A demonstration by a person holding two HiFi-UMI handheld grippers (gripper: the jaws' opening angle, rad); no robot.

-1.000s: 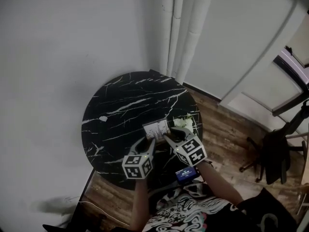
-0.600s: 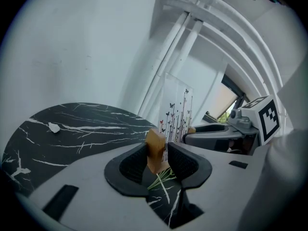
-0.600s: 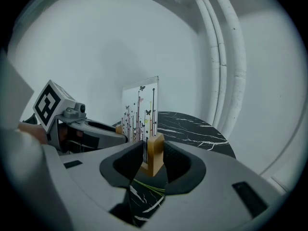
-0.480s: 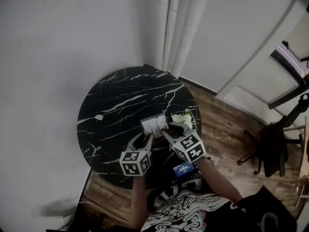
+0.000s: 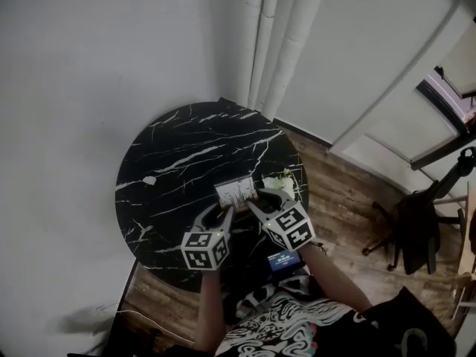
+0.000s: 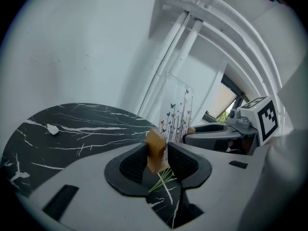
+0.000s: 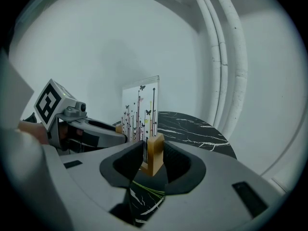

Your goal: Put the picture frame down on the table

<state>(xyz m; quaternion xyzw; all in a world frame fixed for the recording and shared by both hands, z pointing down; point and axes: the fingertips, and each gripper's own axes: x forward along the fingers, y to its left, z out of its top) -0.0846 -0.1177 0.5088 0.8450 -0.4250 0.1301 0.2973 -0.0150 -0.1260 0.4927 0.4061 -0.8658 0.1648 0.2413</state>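
The picture frame is a clear upright panel printed with stems and butterflies, with a wooden block foot at each end. My left gripper is shut on one block. My right gripper is shut on the other block. Both hold the frame upright, low over the near right part of the round black marble table. The glossy top mirrors the print just under the blocks. I cannot tell whether the frame touches the table.
A white-green bunch lies at the table's right edge beside the frame. A small white scrap lies at the left. White pipes run up the wall behind. A dark chair stands on the wood floor to the right.
Both grippers stay shut on the frame's blocks at the same spot over the table. The head view has shifted slightly; the frame's pose shows no clear difference.
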